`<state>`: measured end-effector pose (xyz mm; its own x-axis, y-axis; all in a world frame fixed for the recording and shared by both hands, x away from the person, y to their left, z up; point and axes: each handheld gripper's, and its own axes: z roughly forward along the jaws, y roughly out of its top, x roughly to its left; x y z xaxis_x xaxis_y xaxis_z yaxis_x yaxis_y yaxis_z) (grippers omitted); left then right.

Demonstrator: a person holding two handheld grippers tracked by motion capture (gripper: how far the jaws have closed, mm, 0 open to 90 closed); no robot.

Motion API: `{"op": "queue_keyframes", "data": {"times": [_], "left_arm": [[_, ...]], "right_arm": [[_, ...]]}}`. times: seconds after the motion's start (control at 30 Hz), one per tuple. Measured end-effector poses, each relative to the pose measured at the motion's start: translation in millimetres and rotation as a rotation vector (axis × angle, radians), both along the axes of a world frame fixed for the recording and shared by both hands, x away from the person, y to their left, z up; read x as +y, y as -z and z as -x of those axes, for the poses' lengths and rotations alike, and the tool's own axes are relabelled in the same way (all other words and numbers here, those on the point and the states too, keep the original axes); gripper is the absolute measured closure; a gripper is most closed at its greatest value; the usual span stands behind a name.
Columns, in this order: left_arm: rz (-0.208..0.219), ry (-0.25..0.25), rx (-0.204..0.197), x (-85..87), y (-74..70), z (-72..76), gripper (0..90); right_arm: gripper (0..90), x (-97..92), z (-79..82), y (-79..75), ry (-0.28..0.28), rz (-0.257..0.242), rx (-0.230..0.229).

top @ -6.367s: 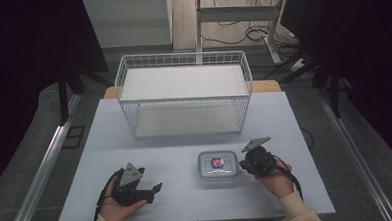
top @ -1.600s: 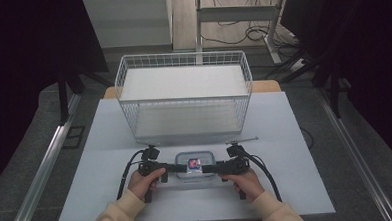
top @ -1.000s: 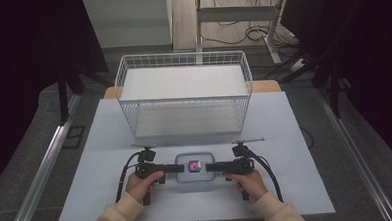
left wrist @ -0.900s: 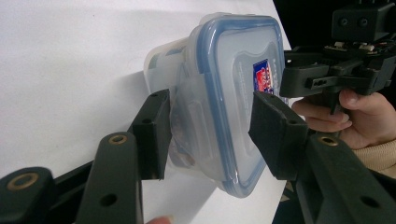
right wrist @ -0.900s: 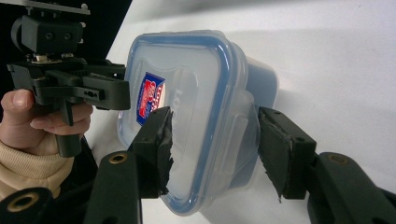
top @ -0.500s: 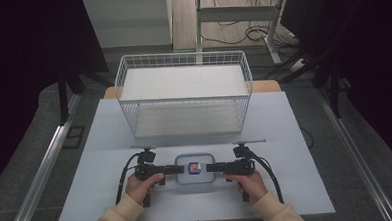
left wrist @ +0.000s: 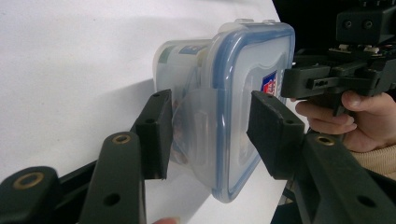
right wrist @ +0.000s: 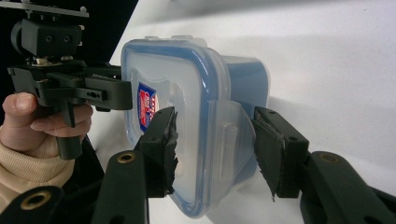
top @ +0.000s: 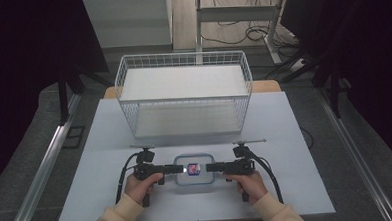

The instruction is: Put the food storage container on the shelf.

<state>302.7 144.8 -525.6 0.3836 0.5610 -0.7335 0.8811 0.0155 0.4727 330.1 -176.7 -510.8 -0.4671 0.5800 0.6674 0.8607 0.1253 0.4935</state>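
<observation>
My box (top: 193, 171) is a small see-through plastic one with a blue-rimmed lid (left wrist: 243, 98) snapped on top. A red and blue sticker (right wrist: 147, 108) sits on the lid. It lies flat near the front edge of the white table (top: 285, 136), in the middle. The side flaps (right wrist: 229, 135) hang down.
</observation>
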Motion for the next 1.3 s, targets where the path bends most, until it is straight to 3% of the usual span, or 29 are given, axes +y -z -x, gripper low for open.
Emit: {"op": "queue_keyframes", "data": {"times": [0.7, 0.9, 1.17, 1.23, 1.3], "left_arm": [[0.000, -0.018, -0.082, -0.2, -28.0, 0.3, 51.5], [-0.009, -0.021, -0.126, -0.6, -50.1, -4.3, 51.6], [-0.020, -0.026, -0.199, 2.5, -87.7, -15.7, 51.6], [-0.016, -0.029, -0.217, 3.8, -96.2, -18.6, 51.6], [-0.014, -0.031, -0.232, 4.5, -104.2, -21.9, 51.5]], "right_arm": [[50.7, 1.2, -3.2, -25.7, -0.017, 0.000, -0.102], [50.7, 0.9, -7.1, -44.1, -0.019, -0.009, -0.145], [50.7, 4.0, -18.6, -79.5, -0.025, -0.014, -0.210], [50.7, 5.9, -23.0, -95.2, -0.028, -0.013, -0.248], [50.7, 6.3, -24.1, -98.5, -0.027, -0.013, -0.256]]}}
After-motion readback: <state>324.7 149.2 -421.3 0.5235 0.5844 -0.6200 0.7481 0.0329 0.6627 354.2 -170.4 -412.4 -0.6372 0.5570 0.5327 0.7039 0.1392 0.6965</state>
